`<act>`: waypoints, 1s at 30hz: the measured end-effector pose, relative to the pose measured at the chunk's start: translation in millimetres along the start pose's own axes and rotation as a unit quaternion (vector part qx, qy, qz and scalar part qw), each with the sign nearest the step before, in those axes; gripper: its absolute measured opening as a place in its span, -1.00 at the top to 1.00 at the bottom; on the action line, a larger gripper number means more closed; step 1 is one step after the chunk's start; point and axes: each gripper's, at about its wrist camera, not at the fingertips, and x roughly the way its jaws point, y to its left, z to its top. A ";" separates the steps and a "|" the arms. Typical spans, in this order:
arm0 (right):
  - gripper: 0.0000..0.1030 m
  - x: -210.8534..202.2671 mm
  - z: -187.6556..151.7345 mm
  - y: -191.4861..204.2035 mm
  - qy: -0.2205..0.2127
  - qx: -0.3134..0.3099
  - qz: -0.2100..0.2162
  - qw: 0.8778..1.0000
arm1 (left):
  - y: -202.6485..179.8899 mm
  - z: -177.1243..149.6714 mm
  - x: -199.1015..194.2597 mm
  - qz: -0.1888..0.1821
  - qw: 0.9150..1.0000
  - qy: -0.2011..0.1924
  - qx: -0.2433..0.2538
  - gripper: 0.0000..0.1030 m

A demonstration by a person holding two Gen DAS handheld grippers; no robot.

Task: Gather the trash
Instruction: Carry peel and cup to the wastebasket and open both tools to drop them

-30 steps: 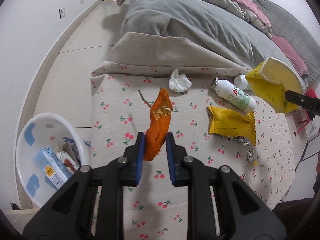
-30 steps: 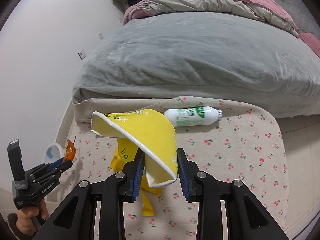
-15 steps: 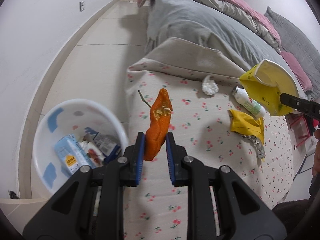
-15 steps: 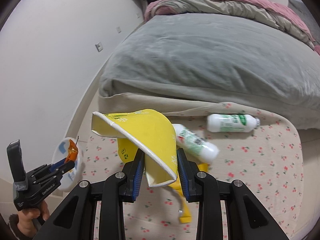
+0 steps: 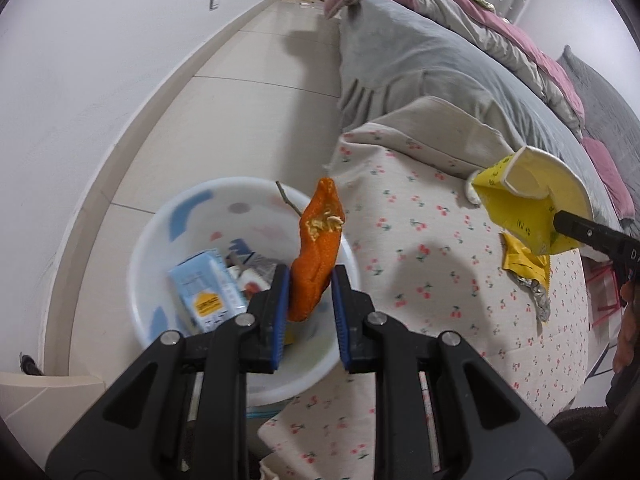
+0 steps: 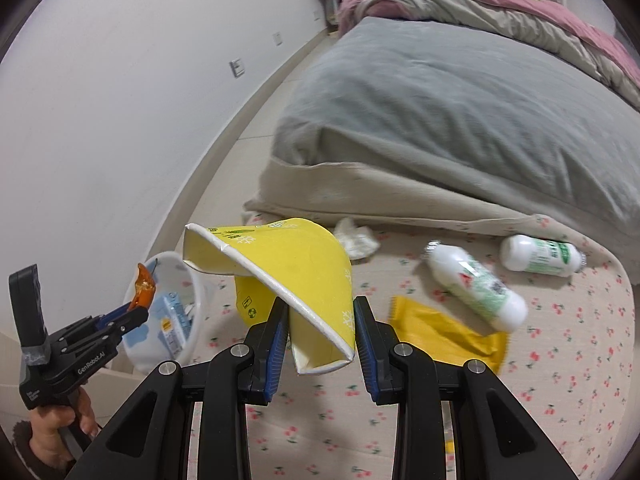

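Observation:
My left gripper is shut on an orange peel and holds it above the white trash bin, which holds a blue carton and other scraps. My right gripper is shut on a crushed yellow paper cup, held above the cherry-print cloth. The cup also shows in the left wrist view. The left gripper, its peel and the bin show at the left of the right wrist view.
On the cloth lie a yellow wrapper, two white bottles and a crumpled tissue. A bed with grey bedding stands behind. Tiled floor and a white wall lie left.
My left gripper has swung left with the peel, from over the cloth to over the bin. My right gripper has moved left with the cup, bringing the bottles and wrapper to its right.

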 end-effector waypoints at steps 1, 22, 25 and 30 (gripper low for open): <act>0.36 3.6 -0.2 7.4 0.003 -0.005 0.002 1.000 | 5.5 -1.2 -0.3 0.003 1.000 0.000 -0.003 0.56; 0.36 63.7 -9.6 99.8 0.044 -0.062 0.028 0.997 | 87.2 -9.1 -13.9 0.017 0.996 -0.003 -0.086 -0.32; 0.36 71.6 -9.6 108.9 0.050 -0.065 0.033 0.996 | 95.7 -9.5 -18.5 0.028 0.996 -0.006 -0.089 -0.39; 0.36 81.2 -9.7 122.5 0.057 -0.063 0.044 0.995 | 106.3 -13.1 -21.3 0.045 0.995 -0.001 -0.091 -0.47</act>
